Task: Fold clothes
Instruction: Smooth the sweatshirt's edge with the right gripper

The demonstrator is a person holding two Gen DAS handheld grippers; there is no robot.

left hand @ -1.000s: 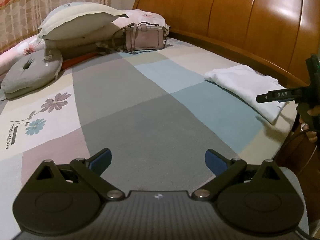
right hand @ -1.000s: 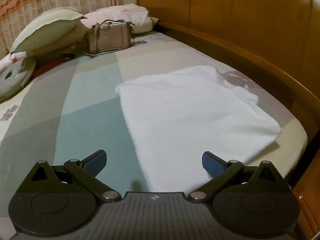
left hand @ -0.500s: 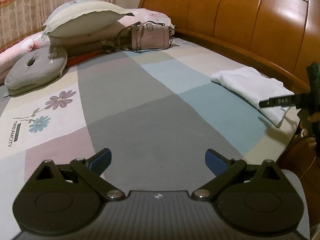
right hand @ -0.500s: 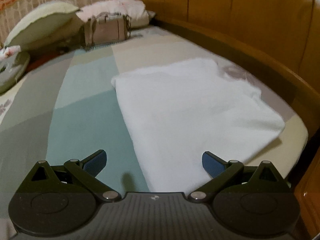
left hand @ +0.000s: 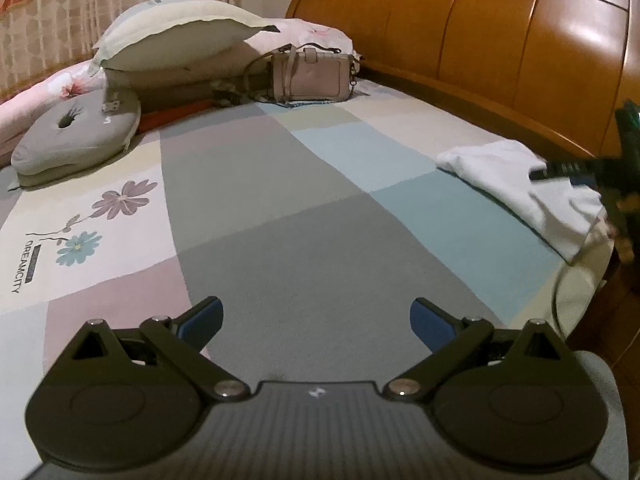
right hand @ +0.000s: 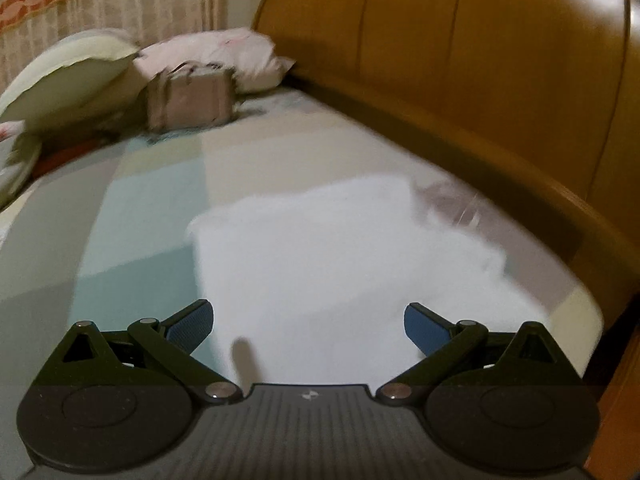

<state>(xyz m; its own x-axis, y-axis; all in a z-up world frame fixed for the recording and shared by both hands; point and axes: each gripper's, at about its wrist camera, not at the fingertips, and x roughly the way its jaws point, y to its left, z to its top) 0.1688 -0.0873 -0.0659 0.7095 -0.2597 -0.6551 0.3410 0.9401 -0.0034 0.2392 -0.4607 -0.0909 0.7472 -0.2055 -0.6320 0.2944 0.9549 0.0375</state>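
A folded white garment [right hand: 340,256] lies flat on the patchwork bedsheet near the wooden footboard; in the left wrist view the same white garment [left hand: 516,176] sits at the far right of the bed. My right gripper [right hand: 308,326] hovers open over the garment's near edge, nothing between its blue pads. My left gripper [left hand: 316,322] is open above the grey patch of the sheet, well to the left of the garment. The right gripper's dark body [left hand: 592,168] shows blurred at the right edge of the left wrist view, over the garment.
A beige handbag [left hand: 312,76], stacked pillows [left hand: 172,36] and a grey cushion [left hand: 76,132] occupy the far end of the bed. The curved wooden board [right hand: 500,80] runs along the right side. The bed's edge [left hand: 580,280] drops off at the right.
The right gripper has moved forward over the white garment, and its view is now blurred by motion. The left gripper's view has shifted slightly, staying open over the grey patch.
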